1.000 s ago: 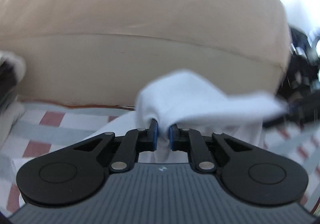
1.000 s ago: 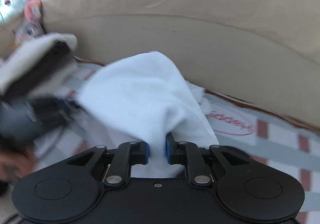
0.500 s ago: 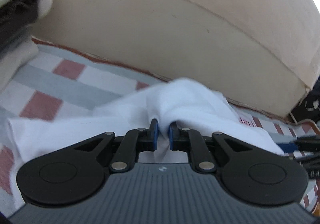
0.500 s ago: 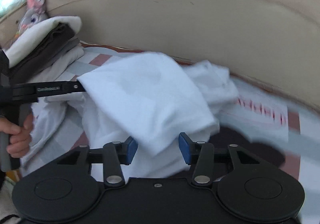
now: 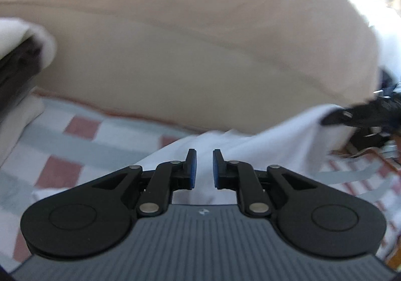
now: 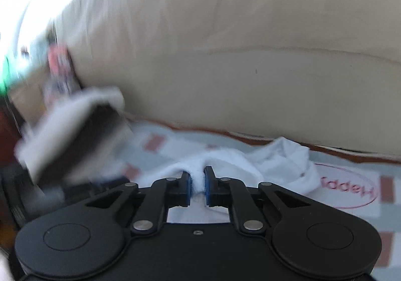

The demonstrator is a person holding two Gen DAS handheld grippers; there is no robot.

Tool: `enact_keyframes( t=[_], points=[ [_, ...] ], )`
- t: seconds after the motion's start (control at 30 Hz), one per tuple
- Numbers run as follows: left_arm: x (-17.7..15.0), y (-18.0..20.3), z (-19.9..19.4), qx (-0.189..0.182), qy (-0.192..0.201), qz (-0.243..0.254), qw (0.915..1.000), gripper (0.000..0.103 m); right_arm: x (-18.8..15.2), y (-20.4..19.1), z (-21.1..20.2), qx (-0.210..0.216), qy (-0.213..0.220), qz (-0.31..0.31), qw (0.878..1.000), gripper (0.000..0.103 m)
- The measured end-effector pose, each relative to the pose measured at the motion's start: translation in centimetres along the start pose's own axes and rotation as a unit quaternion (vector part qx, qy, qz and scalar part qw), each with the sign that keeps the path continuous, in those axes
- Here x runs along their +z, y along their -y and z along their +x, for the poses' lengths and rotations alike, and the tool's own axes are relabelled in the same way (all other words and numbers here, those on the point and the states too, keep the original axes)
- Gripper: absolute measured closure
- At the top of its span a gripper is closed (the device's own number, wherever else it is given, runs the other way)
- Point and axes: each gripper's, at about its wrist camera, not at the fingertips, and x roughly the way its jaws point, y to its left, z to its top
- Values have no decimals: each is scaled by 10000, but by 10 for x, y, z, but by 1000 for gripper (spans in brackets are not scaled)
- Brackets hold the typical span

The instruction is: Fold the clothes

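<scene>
A white garment [image 5: 263, 148] lies on the checked sheet and stretches from my left gripper [image 5: 202, 155] toward the right edge of the left wrist view. There the right gripper [image 5: 361, 113] shows as a dark, blurred shape at the cloth's far end. My left gripper's blue pads stand close together with white cloth between them. In the right wrist view the white garment [image 6: 250, 165] is bunched on the sheet. The jaws of my right gripper [image 6: 198, 173] are closing, and a raised fold of it is pinched between the pads.
A stack of folded clothes [image 5: 20, 60], dark and white, sits at the left; the same stack of folded clothes [image 6: 72, 125] is blurred. A beige cushion [image 5: 200, 42] rises behind. The red and grey checked sheet [image 5: 62, 145] bears a red oval logo [image 6: 348, 188].
My right gripper let go of the garment, opened wide, then closed on a fold lower down. The cloth at my left gripper went from a bunched hump to a flatter stretch.
</scene>
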Motion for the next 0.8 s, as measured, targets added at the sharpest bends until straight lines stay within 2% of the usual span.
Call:
enact_keyframes(
  t=[0.07,0.1,0.2,0.27,0.3,0.33,0.37,0.4,0.43,0.47,0.5,0.53,0.57,0.6,0.63,0.67,0.73,0.8],
  points=[
    [1,10,-9,-473,139,113,9987,88,6,-7,-10,41,75,77,9999,91],
    [1,15,-13,-709,189,178,9971,84,8,-11,-13,77,69,108,9999,91],
    [-3,30,-17,-1232,267,327,9915,60,10,-25,-20,239,-12,233,9994,91],
    [-5,38,-17,-1562,258,332,9868,57,10,-34,-24,345,-75,329,9988,91],
    [-6,42,-16,-1719,250,304,9843,51,8,-38,-24,410,-129,388,9983,91],
    [-7,44,-15,-1801,239,211,9831,37,7,-41,-22,507,-194,454,9975,91],
    [-8,46,-12,-1829,213,114,9828,30,5,-43,-19,616,-260,524,9964,91],
    [-9,48,-10,-1828,199,65,9829,28,2,-44,-16,735,-329,600,9949,91],
    [-11,51,-9,-1750,218,147,9842,32,-1,-44,-15,810,-361,627,9941,91],
    [-13,53,-8,-1672,238,228,9854,43,-3,-44,-14,855,-371,623,9937,91],
    [-14,55,-7,-1547,232,320,9872,90,-5,-45,-14,813,-346,510,9948,90],
    [-13,56,-7,-1295,155,440,9905,99,-6,-46,-13,721,-300,333,9964,87],
    [-11,54,-8,-1047,98,491,9932,99,-7,-44,-14,575,-225,169,9979,85],
    [-8,44,-8,-834,92,291,9960,99,-9,-42,-15,379,-144,-23,9992,83],
    [-4,30,-8,-685,91,-69,9976,99,-10,-39,-15,171,-69,-235,9996,78],
    [-1,14,-8,-541,60,-470,9974,99,-13,-36,-13,-10,-60,-414,9991,65],
    [-1,-26,-5,-269,-157,-1430,9892,99,-21,-27,-5,-278,-208,-679,9971,63],
    [-12,-55,-2,111,-365,-1901,9810,99,-34,-16,8,-396,-545,-702,9953,63]
  ],
)
